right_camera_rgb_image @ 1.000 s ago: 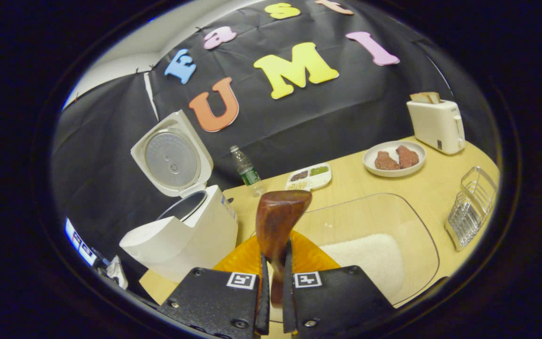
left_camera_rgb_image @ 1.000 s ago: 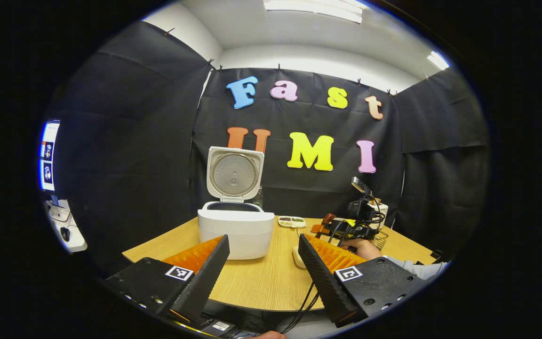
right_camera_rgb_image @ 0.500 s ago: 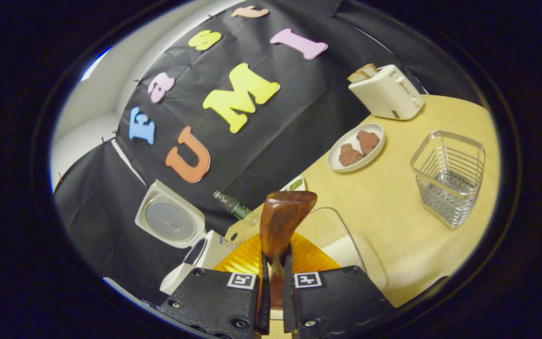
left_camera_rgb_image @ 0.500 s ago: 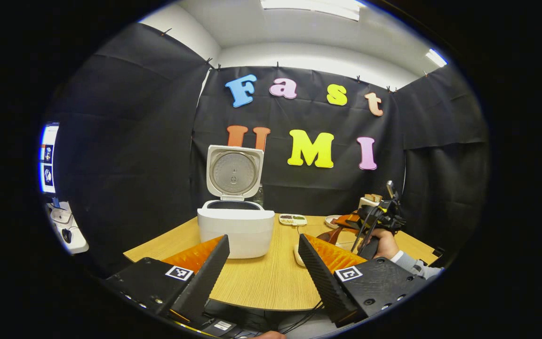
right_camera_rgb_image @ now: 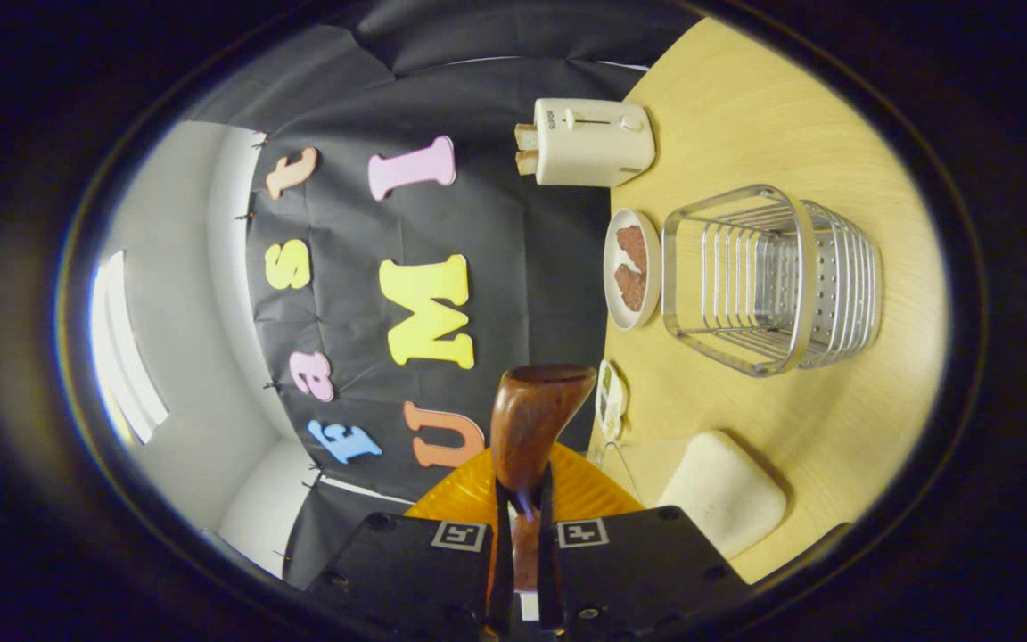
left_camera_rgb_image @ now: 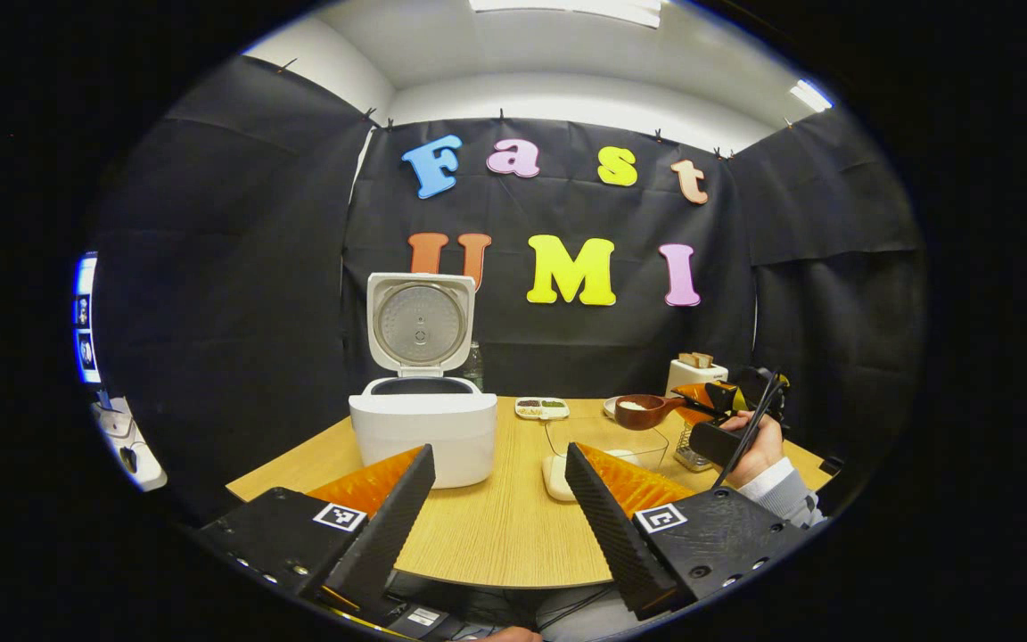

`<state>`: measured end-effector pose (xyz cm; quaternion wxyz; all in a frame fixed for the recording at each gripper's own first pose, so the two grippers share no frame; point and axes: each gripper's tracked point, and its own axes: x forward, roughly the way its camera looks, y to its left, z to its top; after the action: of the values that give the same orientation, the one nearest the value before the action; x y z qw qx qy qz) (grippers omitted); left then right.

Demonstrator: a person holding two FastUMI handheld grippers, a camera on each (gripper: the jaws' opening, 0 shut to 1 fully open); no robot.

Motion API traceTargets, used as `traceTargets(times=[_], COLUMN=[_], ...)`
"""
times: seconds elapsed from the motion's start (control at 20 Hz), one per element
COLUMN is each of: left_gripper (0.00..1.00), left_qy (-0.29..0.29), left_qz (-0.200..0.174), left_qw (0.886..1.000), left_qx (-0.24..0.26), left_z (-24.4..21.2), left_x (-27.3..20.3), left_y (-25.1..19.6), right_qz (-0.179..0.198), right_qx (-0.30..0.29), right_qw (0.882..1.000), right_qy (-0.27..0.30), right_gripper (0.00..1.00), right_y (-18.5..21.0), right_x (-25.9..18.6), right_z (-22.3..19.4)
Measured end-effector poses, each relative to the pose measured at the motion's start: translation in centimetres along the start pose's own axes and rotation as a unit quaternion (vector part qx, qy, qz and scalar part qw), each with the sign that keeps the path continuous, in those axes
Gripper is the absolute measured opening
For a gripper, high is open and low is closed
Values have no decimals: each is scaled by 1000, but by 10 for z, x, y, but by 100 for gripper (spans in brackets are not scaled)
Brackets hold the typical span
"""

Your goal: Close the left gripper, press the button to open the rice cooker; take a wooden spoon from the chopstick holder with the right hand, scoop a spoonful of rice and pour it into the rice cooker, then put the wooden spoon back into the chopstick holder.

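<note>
Wooden spoon (right_camera_rgb_image: 533, 419) clamped in right fingers (right_camera_rgb_image: 521, 571), possibly rice-laden; left fingers (left_camera_rgb_image: 497, 499) apart, toaster (right_camera_rgb_image: 587, 141) beyond.

Rice cooker (left_camera_rgb_image: 423, 428) left of chopstick holder (left_camera_rgb_image: 690, 446).

I can't read any text: the cream plastic toaster (right_camera_rgb_image: 592, 141) bears small dark lettering, too tiny for me to make out.
</note>
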<state>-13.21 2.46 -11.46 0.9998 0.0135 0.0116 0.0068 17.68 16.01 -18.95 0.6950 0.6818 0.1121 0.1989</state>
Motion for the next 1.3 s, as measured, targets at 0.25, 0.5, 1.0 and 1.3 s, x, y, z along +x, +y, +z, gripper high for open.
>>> traceTargets(times=[0.25, 0.5, 1.0, 1.3], left_gripper=[94, 94, 94, 94], left_qy=[-3, -9, 2, 20], left_qz=[8, 26, 46, 70], left_qw=[1000, 1000, 999, 997], left_qx=[6, 10, 7, -6], left_z=[0, 2, -9, -28], left_x=[-5, -20, -26, -24], left_y=[16, 48, 96, 125], right_qz=[11, 20, 12, -12], right_qx=[-29, -89, -262, -410], right_qw=[999, 993, 954, 900], right_qy=[28, 70, 143, 147], right_gripper=[15, 15, 13, 11], right_y=[29, 69, 120, 104], right_x=[16, 46, 148, 208], right_z=[-39, -108, -246, -306])
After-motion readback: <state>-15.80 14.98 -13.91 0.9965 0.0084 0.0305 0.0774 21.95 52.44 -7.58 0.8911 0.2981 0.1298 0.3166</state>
